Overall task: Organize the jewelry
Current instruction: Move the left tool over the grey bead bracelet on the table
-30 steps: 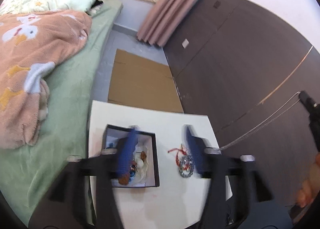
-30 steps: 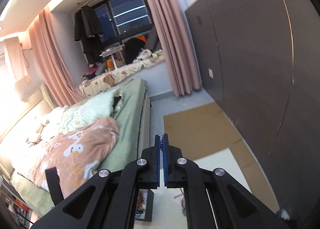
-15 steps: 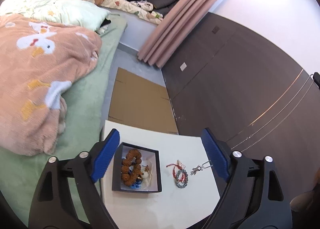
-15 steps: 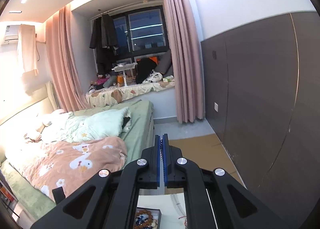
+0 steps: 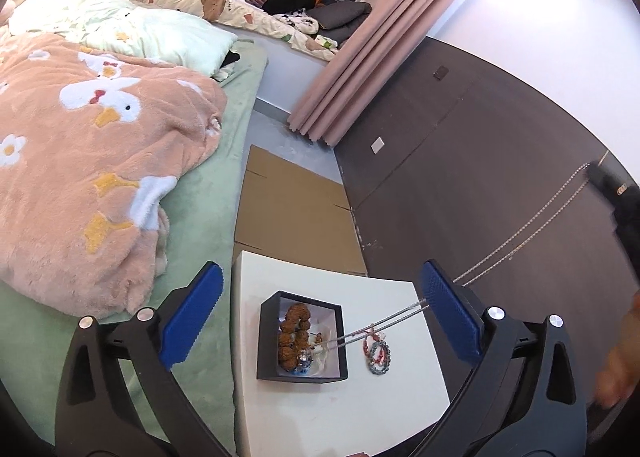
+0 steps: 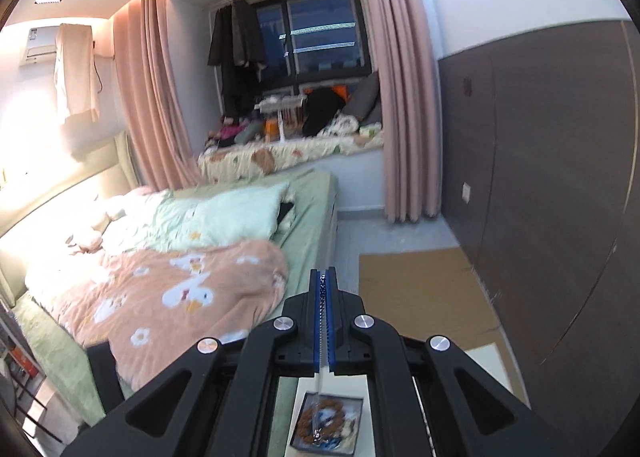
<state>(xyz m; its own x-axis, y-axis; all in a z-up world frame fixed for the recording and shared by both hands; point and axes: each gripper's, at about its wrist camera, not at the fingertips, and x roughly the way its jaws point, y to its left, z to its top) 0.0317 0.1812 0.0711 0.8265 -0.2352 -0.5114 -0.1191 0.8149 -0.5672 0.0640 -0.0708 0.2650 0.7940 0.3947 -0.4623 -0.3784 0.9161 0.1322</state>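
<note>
Right wrist view shows the right claw point(image 6: 325, 321) clamped on a silver chain point(image 5: 520, 233), held high so its pendant dangles into the black box point(image 5: 302, 337) on the table point(image 5: 320, 409). Beside the box lie bracelets point(image 5: 376, 351); the left claw point(image 5: 320, 313) gapes wide, holding nothing.

Silver necklace point(image 5: 384, 323) dangling into black box point(image 5: 301, 377)
</note>
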